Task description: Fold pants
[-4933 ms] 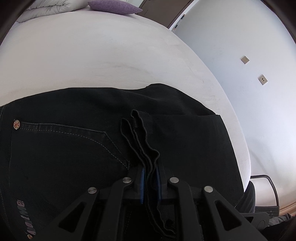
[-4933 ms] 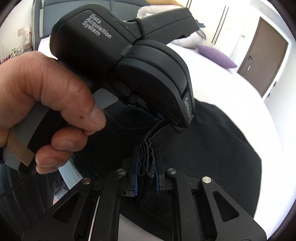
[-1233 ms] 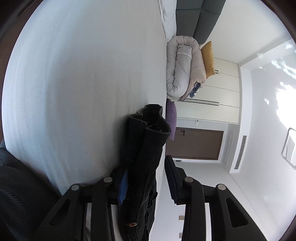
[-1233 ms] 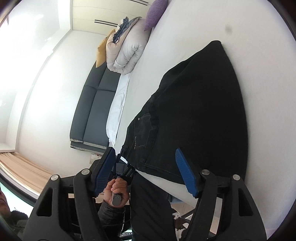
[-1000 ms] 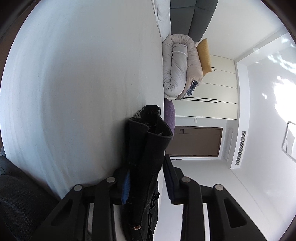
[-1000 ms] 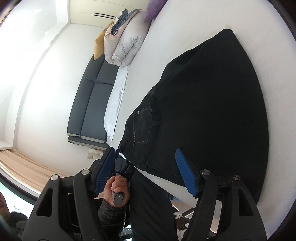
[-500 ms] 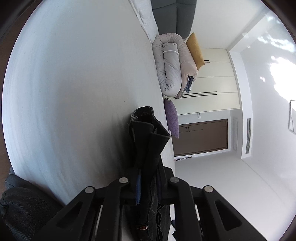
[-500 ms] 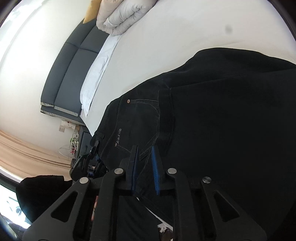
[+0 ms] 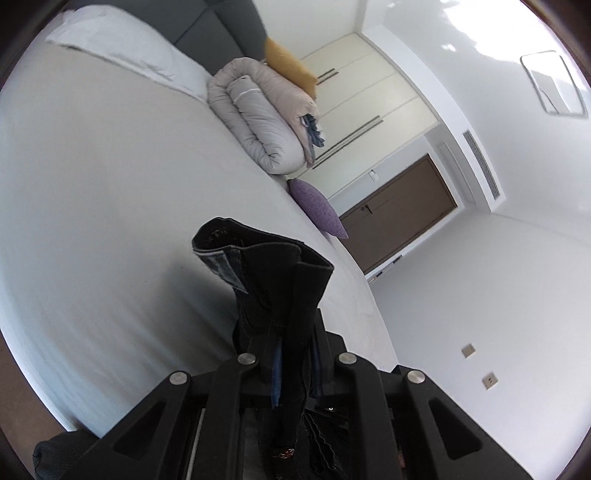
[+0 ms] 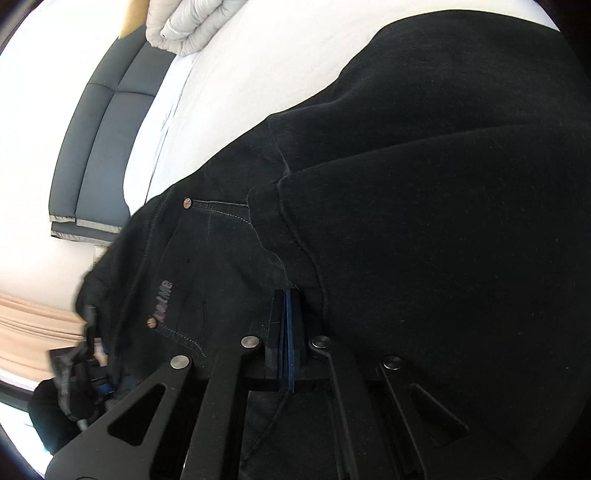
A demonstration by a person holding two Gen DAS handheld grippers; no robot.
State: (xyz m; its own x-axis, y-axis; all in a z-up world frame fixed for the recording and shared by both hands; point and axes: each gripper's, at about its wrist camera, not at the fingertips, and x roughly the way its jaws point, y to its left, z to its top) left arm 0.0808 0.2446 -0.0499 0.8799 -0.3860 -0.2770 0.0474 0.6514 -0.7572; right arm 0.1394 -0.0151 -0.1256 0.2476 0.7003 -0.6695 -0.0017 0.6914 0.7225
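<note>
Down at the bottom centre of the left wrist view, the left tongs (image 9: pixel 295 369) are clenched on a bunched fold of the black pants (image 9: pixel 273 280), the cloth standing up between the blue pads and rising toward the middle of the frame, its folded edge open at the top. Behind it the white bed (image 9: pixel 110 184) fills the left half of the picture. A rolled grey duvet (image 9: pixel 258 122) lies at the upper centre with a yellow cushion (image 9: pixel 288 61) against it, a white pillow (image 9: pixel 125 48) sits at the upper left, and a purple cushion (image 9: pixel 317 208) rests just right of centre. A brown door (image 9: pixel 399 218) shows at the centre right

In the right wrist view the pants (image 10: pixel 424 184) spread over most of the frame, lying on the bed (image 10: pixel 258 55), which shows at the top. A back pocket with pale stitching and a copper rivet (image 10: pixel 188 202) sits at the centre left. The right tongs (image 10: pixel 286 332), at the lower centre, are shut tight, their blue pads pressed together at the edge of a dark fold; whether any cloth is caught between them cannot be told. A dark grey headboard (image 10: pixel 99 147) runs along the left edge, and the duvet (image 10: pixel 184 26) peeks in at the top left
</note>
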